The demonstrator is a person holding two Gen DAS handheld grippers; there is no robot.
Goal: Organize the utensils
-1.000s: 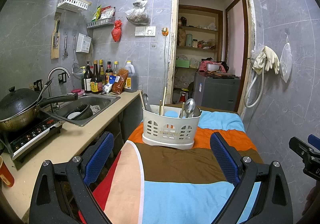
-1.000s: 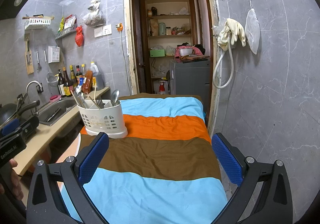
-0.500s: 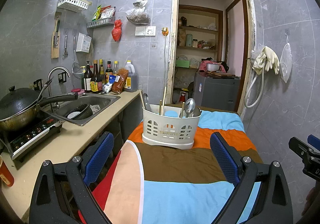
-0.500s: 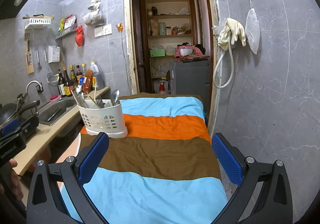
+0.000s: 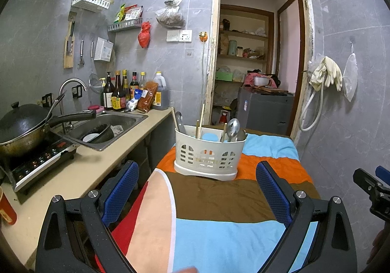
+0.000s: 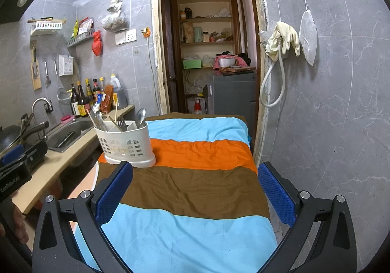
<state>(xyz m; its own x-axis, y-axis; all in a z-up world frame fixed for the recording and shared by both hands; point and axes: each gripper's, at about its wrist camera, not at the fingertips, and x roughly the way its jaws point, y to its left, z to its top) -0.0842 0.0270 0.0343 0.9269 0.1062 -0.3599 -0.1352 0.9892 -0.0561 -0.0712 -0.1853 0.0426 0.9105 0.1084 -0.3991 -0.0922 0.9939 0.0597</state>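
A white slotted utensil caddy [image 5: 209,153] stands on the striped cloth table [image 5: 219,200], on the orange band; it also shows in the right wrist view [image 6: 126,144]. Spoons [image 5: 232,128], a fork [image 6: 121,122] and chopsticks [image 5: 201,117] stand upright in it. My left gripper [image 5: 197,190] is open and empty, held above the table short of the caddy. My right gripper [image 6: 195,190] is open and empty, with the caddy ahead to its left.
A counter [image 5: 80,175] runs along the left with a sink [image 5: 109,127], a wok [image 5: 22,127] on an induction hob, and sauce bottles [image 5: 121,92]. A tiled wall [image 6: 329,102] bounds the right. A doorway [image 5: 256,53] opens behind the table.
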